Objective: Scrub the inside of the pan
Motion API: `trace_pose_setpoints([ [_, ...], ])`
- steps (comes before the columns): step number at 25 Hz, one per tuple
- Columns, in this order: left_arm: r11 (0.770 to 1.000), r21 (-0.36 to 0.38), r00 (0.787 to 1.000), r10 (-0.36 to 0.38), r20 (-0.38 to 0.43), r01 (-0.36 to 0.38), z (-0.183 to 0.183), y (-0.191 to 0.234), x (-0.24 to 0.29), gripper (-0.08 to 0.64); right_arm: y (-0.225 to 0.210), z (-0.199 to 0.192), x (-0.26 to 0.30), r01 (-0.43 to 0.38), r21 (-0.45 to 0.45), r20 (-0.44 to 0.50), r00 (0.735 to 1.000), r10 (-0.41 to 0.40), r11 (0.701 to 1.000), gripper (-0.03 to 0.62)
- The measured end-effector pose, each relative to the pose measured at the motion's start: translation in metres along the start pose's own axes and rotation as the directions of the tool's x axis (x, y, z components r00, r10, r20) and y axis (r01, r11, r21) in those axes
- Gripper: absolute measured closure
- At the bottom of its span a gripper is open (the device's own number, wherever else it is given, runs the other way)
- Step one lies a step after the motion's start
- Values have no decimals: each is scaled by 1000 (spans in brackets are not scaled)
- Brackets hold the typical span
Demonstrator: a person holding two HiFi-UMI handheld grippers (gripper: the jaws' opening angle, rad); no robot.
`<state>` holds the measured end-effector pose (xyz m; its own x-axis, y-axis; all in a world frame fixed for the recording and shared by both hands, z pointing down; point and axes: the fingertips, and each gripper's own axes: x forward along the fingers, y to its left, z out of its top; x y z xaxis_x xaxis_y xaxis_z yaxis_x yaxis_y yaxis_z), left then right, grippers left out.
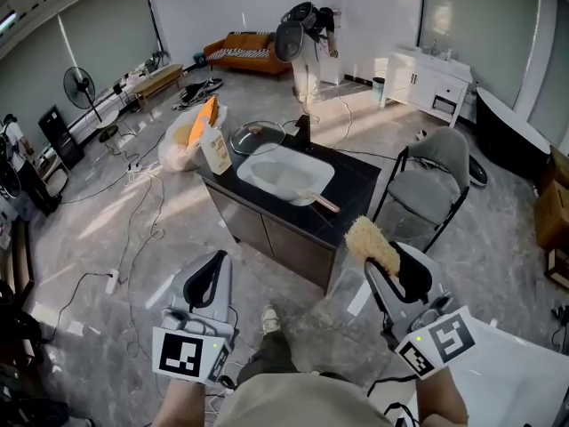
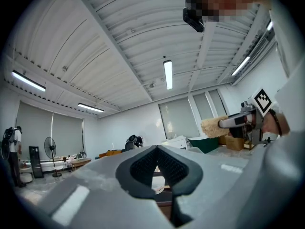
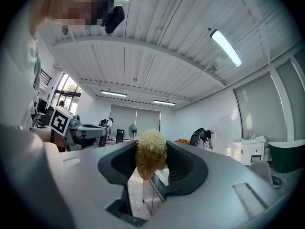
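My left tongs (image 1: 213, 269) are pressed together with nothing between them. My right tongs (image 3: 151, 162) are clamped on a shaggy straw-yellow scrubbing pad (image 1: 372, 245), which sticks out past their tips. I hold the two pairs side by side. Well ahead of them, and between their two lines, the white pan with a wooden handle (image 1: 283, 175) sits on the black worktop (image 1: 356, 183), its handle turned toward my right tongs. Just beyond the pan lies a round glass lid (image 1: 256, 137). A grey folding chair (image 1: 433, 178) stands ahead of the right tongs, beside the worktop.
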<state>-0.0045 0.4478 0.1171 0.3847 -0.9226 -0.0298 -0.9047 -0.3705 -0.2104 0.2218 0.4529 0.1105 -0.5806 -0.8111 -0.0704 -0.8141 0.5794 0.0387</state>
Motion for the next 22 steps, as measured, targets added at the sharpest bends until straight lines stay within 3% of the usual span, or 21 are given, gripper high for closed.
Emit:
trace_pose_setpoints([
  [9, 1000, -19, 1000, -6, -12, 6, -32, 27, 40, 558, -14, -28, 51, -9, -5, -40, 999, 9, 1000, 422],
  [22, 998, -52, 998, -30, -63, 26, -74, 133, 146, 558, -47, -57, 198, 10, 11, -114, 993, -9, 1000, 420],
])
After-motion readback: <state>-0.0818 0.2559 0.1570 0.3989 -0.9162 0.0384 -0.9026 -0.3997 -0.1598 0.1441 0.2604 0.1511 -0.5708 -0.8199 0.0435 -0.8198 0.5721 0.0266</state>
